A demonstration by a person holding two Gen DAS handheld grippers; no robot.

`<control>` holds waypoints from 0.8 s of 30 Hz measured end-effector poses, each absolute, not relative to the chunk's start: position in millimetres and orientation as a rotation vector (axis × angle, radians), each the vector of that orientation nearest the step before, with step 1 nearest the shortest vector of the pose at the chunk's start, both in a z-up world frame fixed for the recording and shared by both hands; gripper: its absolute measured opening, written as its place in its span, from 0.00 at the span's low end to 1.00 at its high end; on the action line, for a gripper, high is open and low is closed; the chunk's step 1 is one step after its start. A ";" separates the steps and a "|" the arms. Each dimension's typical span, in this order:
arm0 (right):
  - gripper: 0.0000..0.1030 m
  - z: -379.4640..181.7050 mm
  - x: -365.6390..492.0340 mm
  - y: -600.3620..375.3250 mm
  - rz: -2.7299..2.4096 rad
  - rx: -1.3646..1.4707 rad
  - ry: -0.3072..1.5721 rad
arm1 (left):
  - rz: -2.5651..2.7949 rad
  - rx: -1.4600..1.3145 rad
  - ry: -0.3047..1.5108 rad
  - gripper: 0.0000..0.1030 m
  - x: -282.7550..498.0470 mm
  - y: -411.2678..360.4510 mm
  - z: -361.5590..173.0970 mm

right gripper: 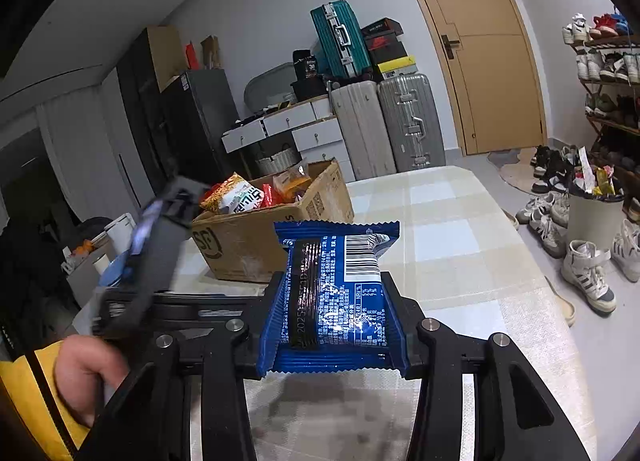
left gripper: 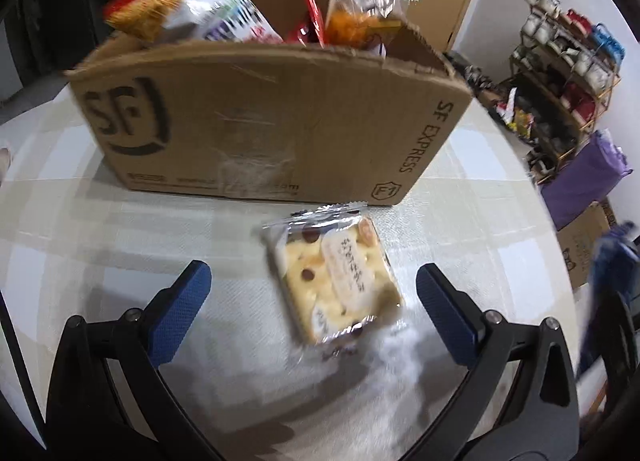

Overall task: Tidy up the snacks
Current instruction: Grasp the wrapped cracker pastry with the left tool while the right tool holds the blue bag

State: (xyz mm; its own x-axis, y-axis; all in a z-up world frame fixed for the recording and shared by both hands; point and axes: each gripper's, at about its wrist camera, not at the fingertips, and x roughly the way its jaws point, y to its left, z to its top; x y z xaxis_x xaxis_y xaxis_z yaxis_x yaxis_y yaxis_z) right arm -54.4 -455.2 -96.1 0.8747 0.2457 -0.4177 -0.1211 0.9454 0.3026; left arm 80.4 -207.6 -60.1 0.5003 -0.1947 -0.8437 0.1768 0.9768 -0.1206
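The left hand-held gripper (left gripper: 313, 315) hangs over the bench (left gripper: 460, 221) with its blue pads spread wide, pressing on nothing; between them, touching neither, lies a clear-wrapped pastry packet (left gripper: 334, 277) on the checked cloth, just in front of the cardboard box (left gripper: 272, 121). That view is smeared by motion, so the print on the packet's label cannot be read and its near end dissolves into a pale blur. The box stands open, with snack bags (left gripper: 192, 5) poking above its rim; how much lies below them is hidden by the front wall. The right hand-held gripper (right gripper: 334, 317) is closed on a blue snack packet (right gripper: 336, 293), its crimped side edges folded up against the black fingers; the pads themselves are covered by the wrapper. The packet is held above the bench, nearer the camera than the box (right gripper: 256, 245). At the left of the right wrist view a blurred dark shape is the other gripper's body, held in a hand (right gripper: 86, 373) with a yellow sleeve (right gripper: 28, 393), cut off by the picture's edge.
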 end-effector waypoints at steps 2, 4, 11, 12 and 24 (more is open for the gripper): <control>0.43 -94.6 -56.9 -451.1 0.194 0.254 0.452 | -0.189 -0.010 1.052 0.99 88.4 -213.3 -66.1; 0.43 -92.9 -61.4 -447.7 0.201 0.236 0.438 | -0.162 0.006 1.063 0.98 93.6 -217.3 -69.5; 0.43 -92.6 -66.5 -447.7 0.207 0.245 0.430 | -0.111 0.038 1.029 0.86 95.8 -224.1 -65.2; 0.43 -92.7 -67.3 -448.4 0.204 0.245 0.430 | -0.102 0.055 1.021 0.80 95.4 -225.6 -64.1; 0.42 -93.2 -62.8 -449.8 0.228 0.241 0.441 | -0.208 0.070 0.998 0.54 99.2 -220.0 -46.0</control>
State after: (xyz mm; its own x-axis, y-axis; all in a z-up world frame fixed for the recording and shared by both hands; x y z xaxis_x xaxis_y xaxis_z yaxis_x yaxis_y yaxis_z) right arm -62.8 -449.8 -93.2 0.8801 0.2682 -0.3918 -0.1645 0.9463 0.2782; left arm 99.2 -220.0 -46.0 0.5241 -0.1418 -0.8398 0.2057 0.9779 -0.0368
